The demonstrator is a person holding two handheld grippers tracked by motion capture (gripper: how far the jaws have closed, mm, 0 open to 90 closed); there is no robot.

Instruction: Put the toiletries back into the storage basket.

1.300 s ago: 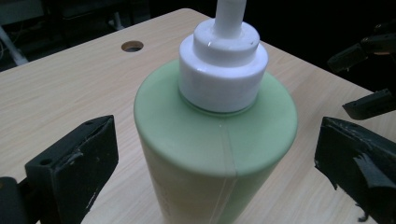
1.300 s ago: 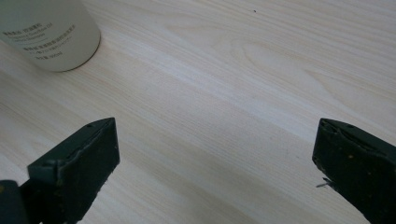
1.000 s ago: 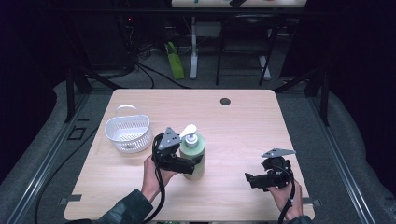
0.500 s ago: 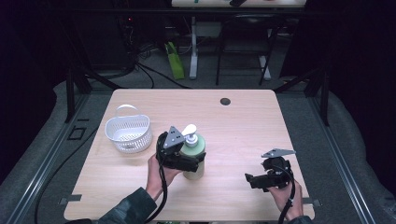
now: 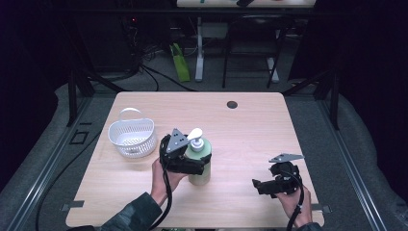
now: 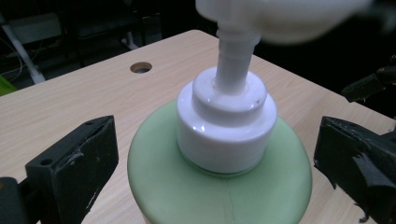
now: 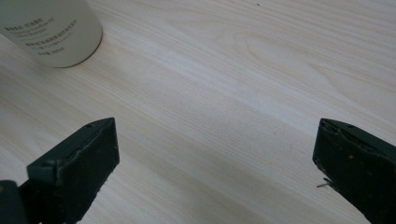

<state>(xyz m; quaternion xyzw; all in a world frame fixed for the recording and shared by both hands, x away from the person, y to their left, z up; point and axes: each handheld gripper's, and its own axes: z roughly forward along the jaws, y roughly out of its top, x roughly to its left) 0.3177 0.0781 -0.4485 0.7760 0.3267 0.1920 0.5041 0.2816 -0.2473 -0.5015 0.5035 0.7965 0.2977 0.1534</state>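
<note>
A pale green pump bottle [image 5: 200,155] with a white pump head [image 5: 194,134] stands upright near the table's middle front. My left gripper [image 5: 193,166] reaches it from the left. In the left gripper view, the left gripper [image 6: 215,154] looks down on the bottle [image 6: 219,186]; its jaws stand apart on either side of the bottle's shoulder, with a thin gap at each side. My right gripper [image 5: 258,185] hovers low over the front right of the table, open with nothing between its jaws. In its own view the right gripper [image 7: 215,140] faces bare wood, with the bottle's base [image 7: 51,32] at upper left.
A white slotted basket [image 5: 132,137] with a handle sits on the wooden table [image 5: 250,134], left of the bottle. A small round hole [image 5: 232,104] marks the tabletop at the far middle. Dark floor, cables and table legs lie beyond the far edge.
My left gripper has edged slightly right, closer around the bottle. The right gripper and the bottle have stayed put.
</note>
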